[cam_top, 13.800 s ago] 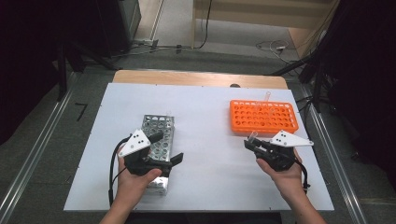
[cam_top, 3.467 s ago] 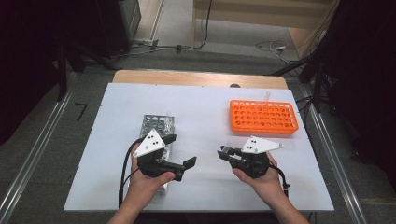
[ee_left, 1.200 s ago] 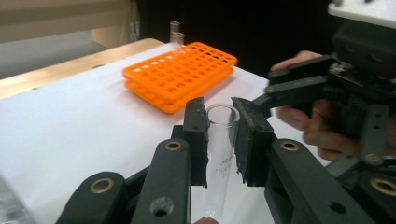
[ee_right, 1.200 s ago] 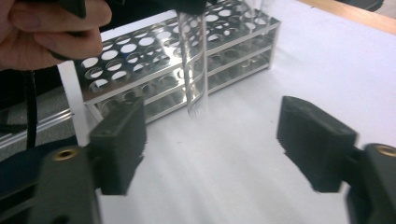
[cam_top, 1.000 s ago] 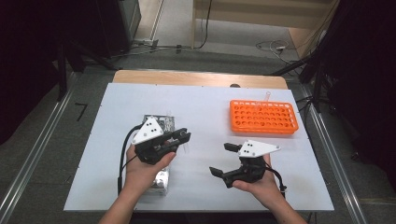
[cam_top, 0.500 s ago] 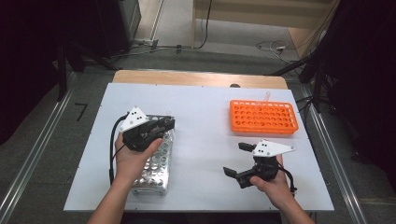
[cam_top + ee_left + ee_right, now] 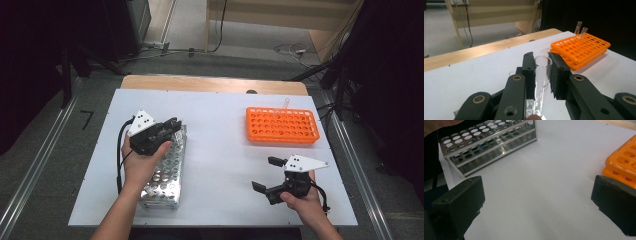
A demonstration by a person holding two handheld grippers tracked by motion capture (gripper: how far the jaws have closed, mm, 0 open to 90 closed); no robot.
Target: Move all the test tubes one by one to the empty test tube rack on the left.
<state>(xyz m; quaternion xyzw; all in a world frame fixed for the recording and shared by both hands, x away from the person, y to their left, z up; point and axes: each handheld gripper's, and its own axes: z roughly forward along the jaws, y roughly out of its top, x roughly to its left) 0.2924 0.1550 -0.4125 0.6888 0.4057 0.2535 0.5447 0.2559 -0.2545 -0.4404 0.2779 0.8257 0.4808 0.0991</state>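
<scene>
Left gripper (image 7: 541, 75) pinches a glass test tube (image 7: 541, 82) upright over the metal rack (image 7: 165, 170); the orange rack (image 7: 282, 125) lies far right.

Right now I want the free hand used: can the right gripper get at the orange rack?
Probably yes: the right gripper has open, empty jaws, and bare table lies between it and the orange rack.

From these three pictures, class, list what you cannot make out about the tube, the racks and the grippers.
- Tube: its bottom end is cut off by the lower edge of the left gripper view, between the left gripper pads.
- Metal rack: its far end is hidden by the left hand in the high view.
- Orange rack: mostly cut off by the right gripper view's edge, beyond the open right gripper.
</scene>
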